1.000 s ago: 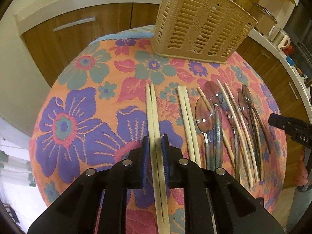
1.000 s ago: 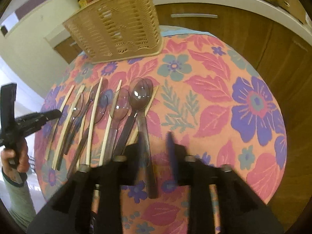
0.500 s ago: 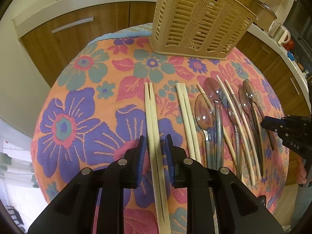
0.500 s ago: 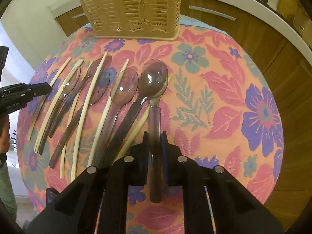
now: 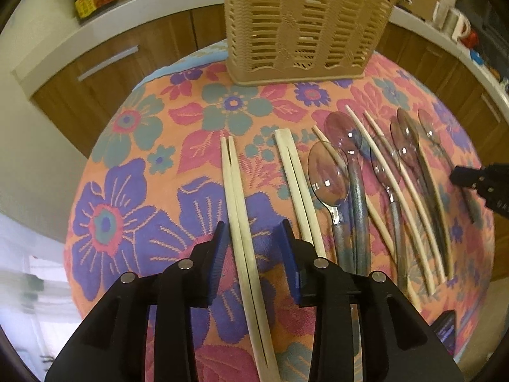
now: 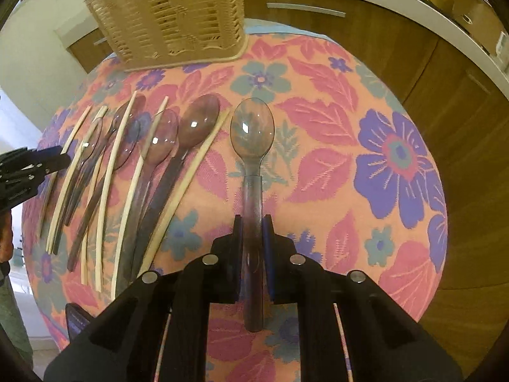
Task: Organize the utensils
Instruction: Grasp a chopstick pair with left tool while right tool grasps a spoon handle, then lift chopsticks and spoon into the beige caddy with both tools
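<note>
A pair of pale chopsticks (image 5: 237, 210) lies on the floral tablecloth (image 5: 127, 197), running between the blue pads of my left gripper (image 5: 253, 245). Its jaws are opening and the pads stand clear of the sticks on both sides. My right gripper (image 6: 253, 232) is shut on the dark handle of a clear plastic spoon (image 6: 252, 130), whose bowl points toward the beige slotted basket (image 6: 171, 16). That spoon is apart from the row of spoons and chopsticks (image 6: 143, 159) to its left. The basket (image 5: 305, 22) stands at the table's far edge.
A second chopstick pair (image 5: 299, 191) and several spoons (image 5: 327, 175) mixed with single chopsticks lie right of my left gripper. A small dark device (image 5: 445, 328) sits at the near table edge. Wooden cabinets, a white counter and mugs (image 5: 451, 22) surround the table.
My left jaws have spread wider around the chopstick pair. My right gripper closed on the spoon's handle and the spoon now sits away from the row, to its right.
</note>
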A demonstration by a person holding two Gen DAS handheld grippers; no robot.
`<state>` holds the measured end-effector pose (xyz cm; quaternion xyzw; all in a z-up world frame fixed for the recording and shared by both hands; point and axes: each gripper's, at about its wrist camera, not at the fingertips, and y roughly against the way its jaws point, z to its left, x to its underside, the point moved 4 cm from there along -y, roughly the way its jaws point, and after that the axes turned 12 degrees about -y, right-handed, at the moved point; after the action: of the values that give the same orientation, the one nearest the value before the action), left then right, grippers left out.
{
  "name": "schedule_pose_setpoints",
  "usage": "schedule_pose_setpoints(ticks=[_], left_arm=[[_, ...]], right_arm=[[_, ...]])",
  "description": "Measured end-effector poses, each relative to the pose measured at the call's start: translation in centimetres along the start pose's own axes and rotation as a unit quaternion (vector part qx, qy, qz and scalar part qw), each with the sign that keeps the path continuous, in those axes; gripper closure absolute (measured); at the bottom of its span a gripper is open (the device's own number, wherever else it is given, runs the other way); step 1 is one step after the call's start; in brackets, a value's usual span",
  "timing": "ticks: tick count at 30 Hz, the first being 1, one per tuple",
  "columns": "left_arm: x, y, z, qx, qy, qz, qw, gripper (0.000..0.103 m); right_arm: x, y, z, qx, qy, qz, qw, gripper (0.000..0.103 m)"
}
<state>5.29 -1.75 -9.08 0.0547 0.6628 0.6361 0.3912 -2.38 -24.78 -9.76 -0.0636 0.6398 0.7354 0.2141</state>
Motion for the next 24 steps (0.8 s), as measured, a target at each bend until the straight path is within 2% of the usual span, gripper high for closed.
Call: schedule_pose_setpoints(ticks=[2, 5, 6, 10, 13, 14, 15, 16, 17, 18, 20, 22, 24], left_arm=[[0.0, 0.0, -0.1, -0.002, -0.007, 0.002, 1.0, 0.071], [-0.2, 0.1, 0.3, 0.016, 0.0, 0.003, 0.9999, 0.071], [-0.3, 0.1, 0.5, 0.022, 0.003, 0.004, 0.9997, 0.071], [-0.5, 0.0, 0.8, 0.035, -0.001, 0.014, 0.9993, 0.07], [-0.9, -0.2, 0.3, 0.024, -0.024, 0.026, 0.9991, 0.067], [-1.0, -0.3, -0.1, 0.013, -0.035, 0.03, 0.9988, 0.068], [-1.1, -0.4, -0.4, 0.003, -0.042, 0.031, 0.9986, 0.069], [-1.1, -0.4, -0.7, 0.002, -0.048, 0.029, 0.9984, 0.077], [-1.2, -0.3, -1.0, 0.003, -0.05, 0.025, 0.9984, 0.093], [-1.3, -0.3, -0.9, 0.001, -0.047, 0.022, 0.9987, 0.093], [-1.5, 0.0, -0.7, 0.009, -0.035, 0.009, 0.9993, 0.093], [-2.0, 1.2, 0.1, 0.034, -0.009, -0.03, 0.9989, 0.093], [-3.3, 3.8, 1.3, 0.052, 0.014, -0.085, 0.9949, 0.093]], right_arm=[[0.0, 0.0, 0.1, -0.006, 0.002, 0.01, 1.0, 0.091], [-0.7, -0.1, -0.3, -0.012, -0.001, 0.018, 1.0, 0.078], [-1.0, -0.1, -0.3, -0.014, -0.003, 0.02, 1.0, 0.077], [-2.4, -1.0, 0.1, -0.015, -0.001, 0.042, 0.999, 0.077], [-2.9, -1.5, 1.0, 0.011, 0.014, 0.049, 0.999, 0.077], [-3.0, -1.6, 1.3, 0.022, 0.022, 0.051, 0.998, 0.079], [-3.1, -1.6, 1.6, 0.028, 0.028, 0.051, 0.998, 0.09], [-3.2, -1.7, 2.1, 0.031, 0.038, 0.054, 0.997, 0.092], [-3.3, -1.7, 2.4, 0.035, 0.044, 0.053, 0.997, 0.093], [-3.4, -1.7, 2.6, 0.04, 0.049, 0.051, 0.997, 0.093], [-4.0, -0.8, 3.1, 0.029, 0.054, 0.031, 0.998, 0.093], [-4.7, 1.1, 3.4, 0.007, 0.05, 0.003, 0.999, 0.093], [-5.7, 3.7, 3.8, -0.022, 0.048, -0.032, 0.998, 0.093]])
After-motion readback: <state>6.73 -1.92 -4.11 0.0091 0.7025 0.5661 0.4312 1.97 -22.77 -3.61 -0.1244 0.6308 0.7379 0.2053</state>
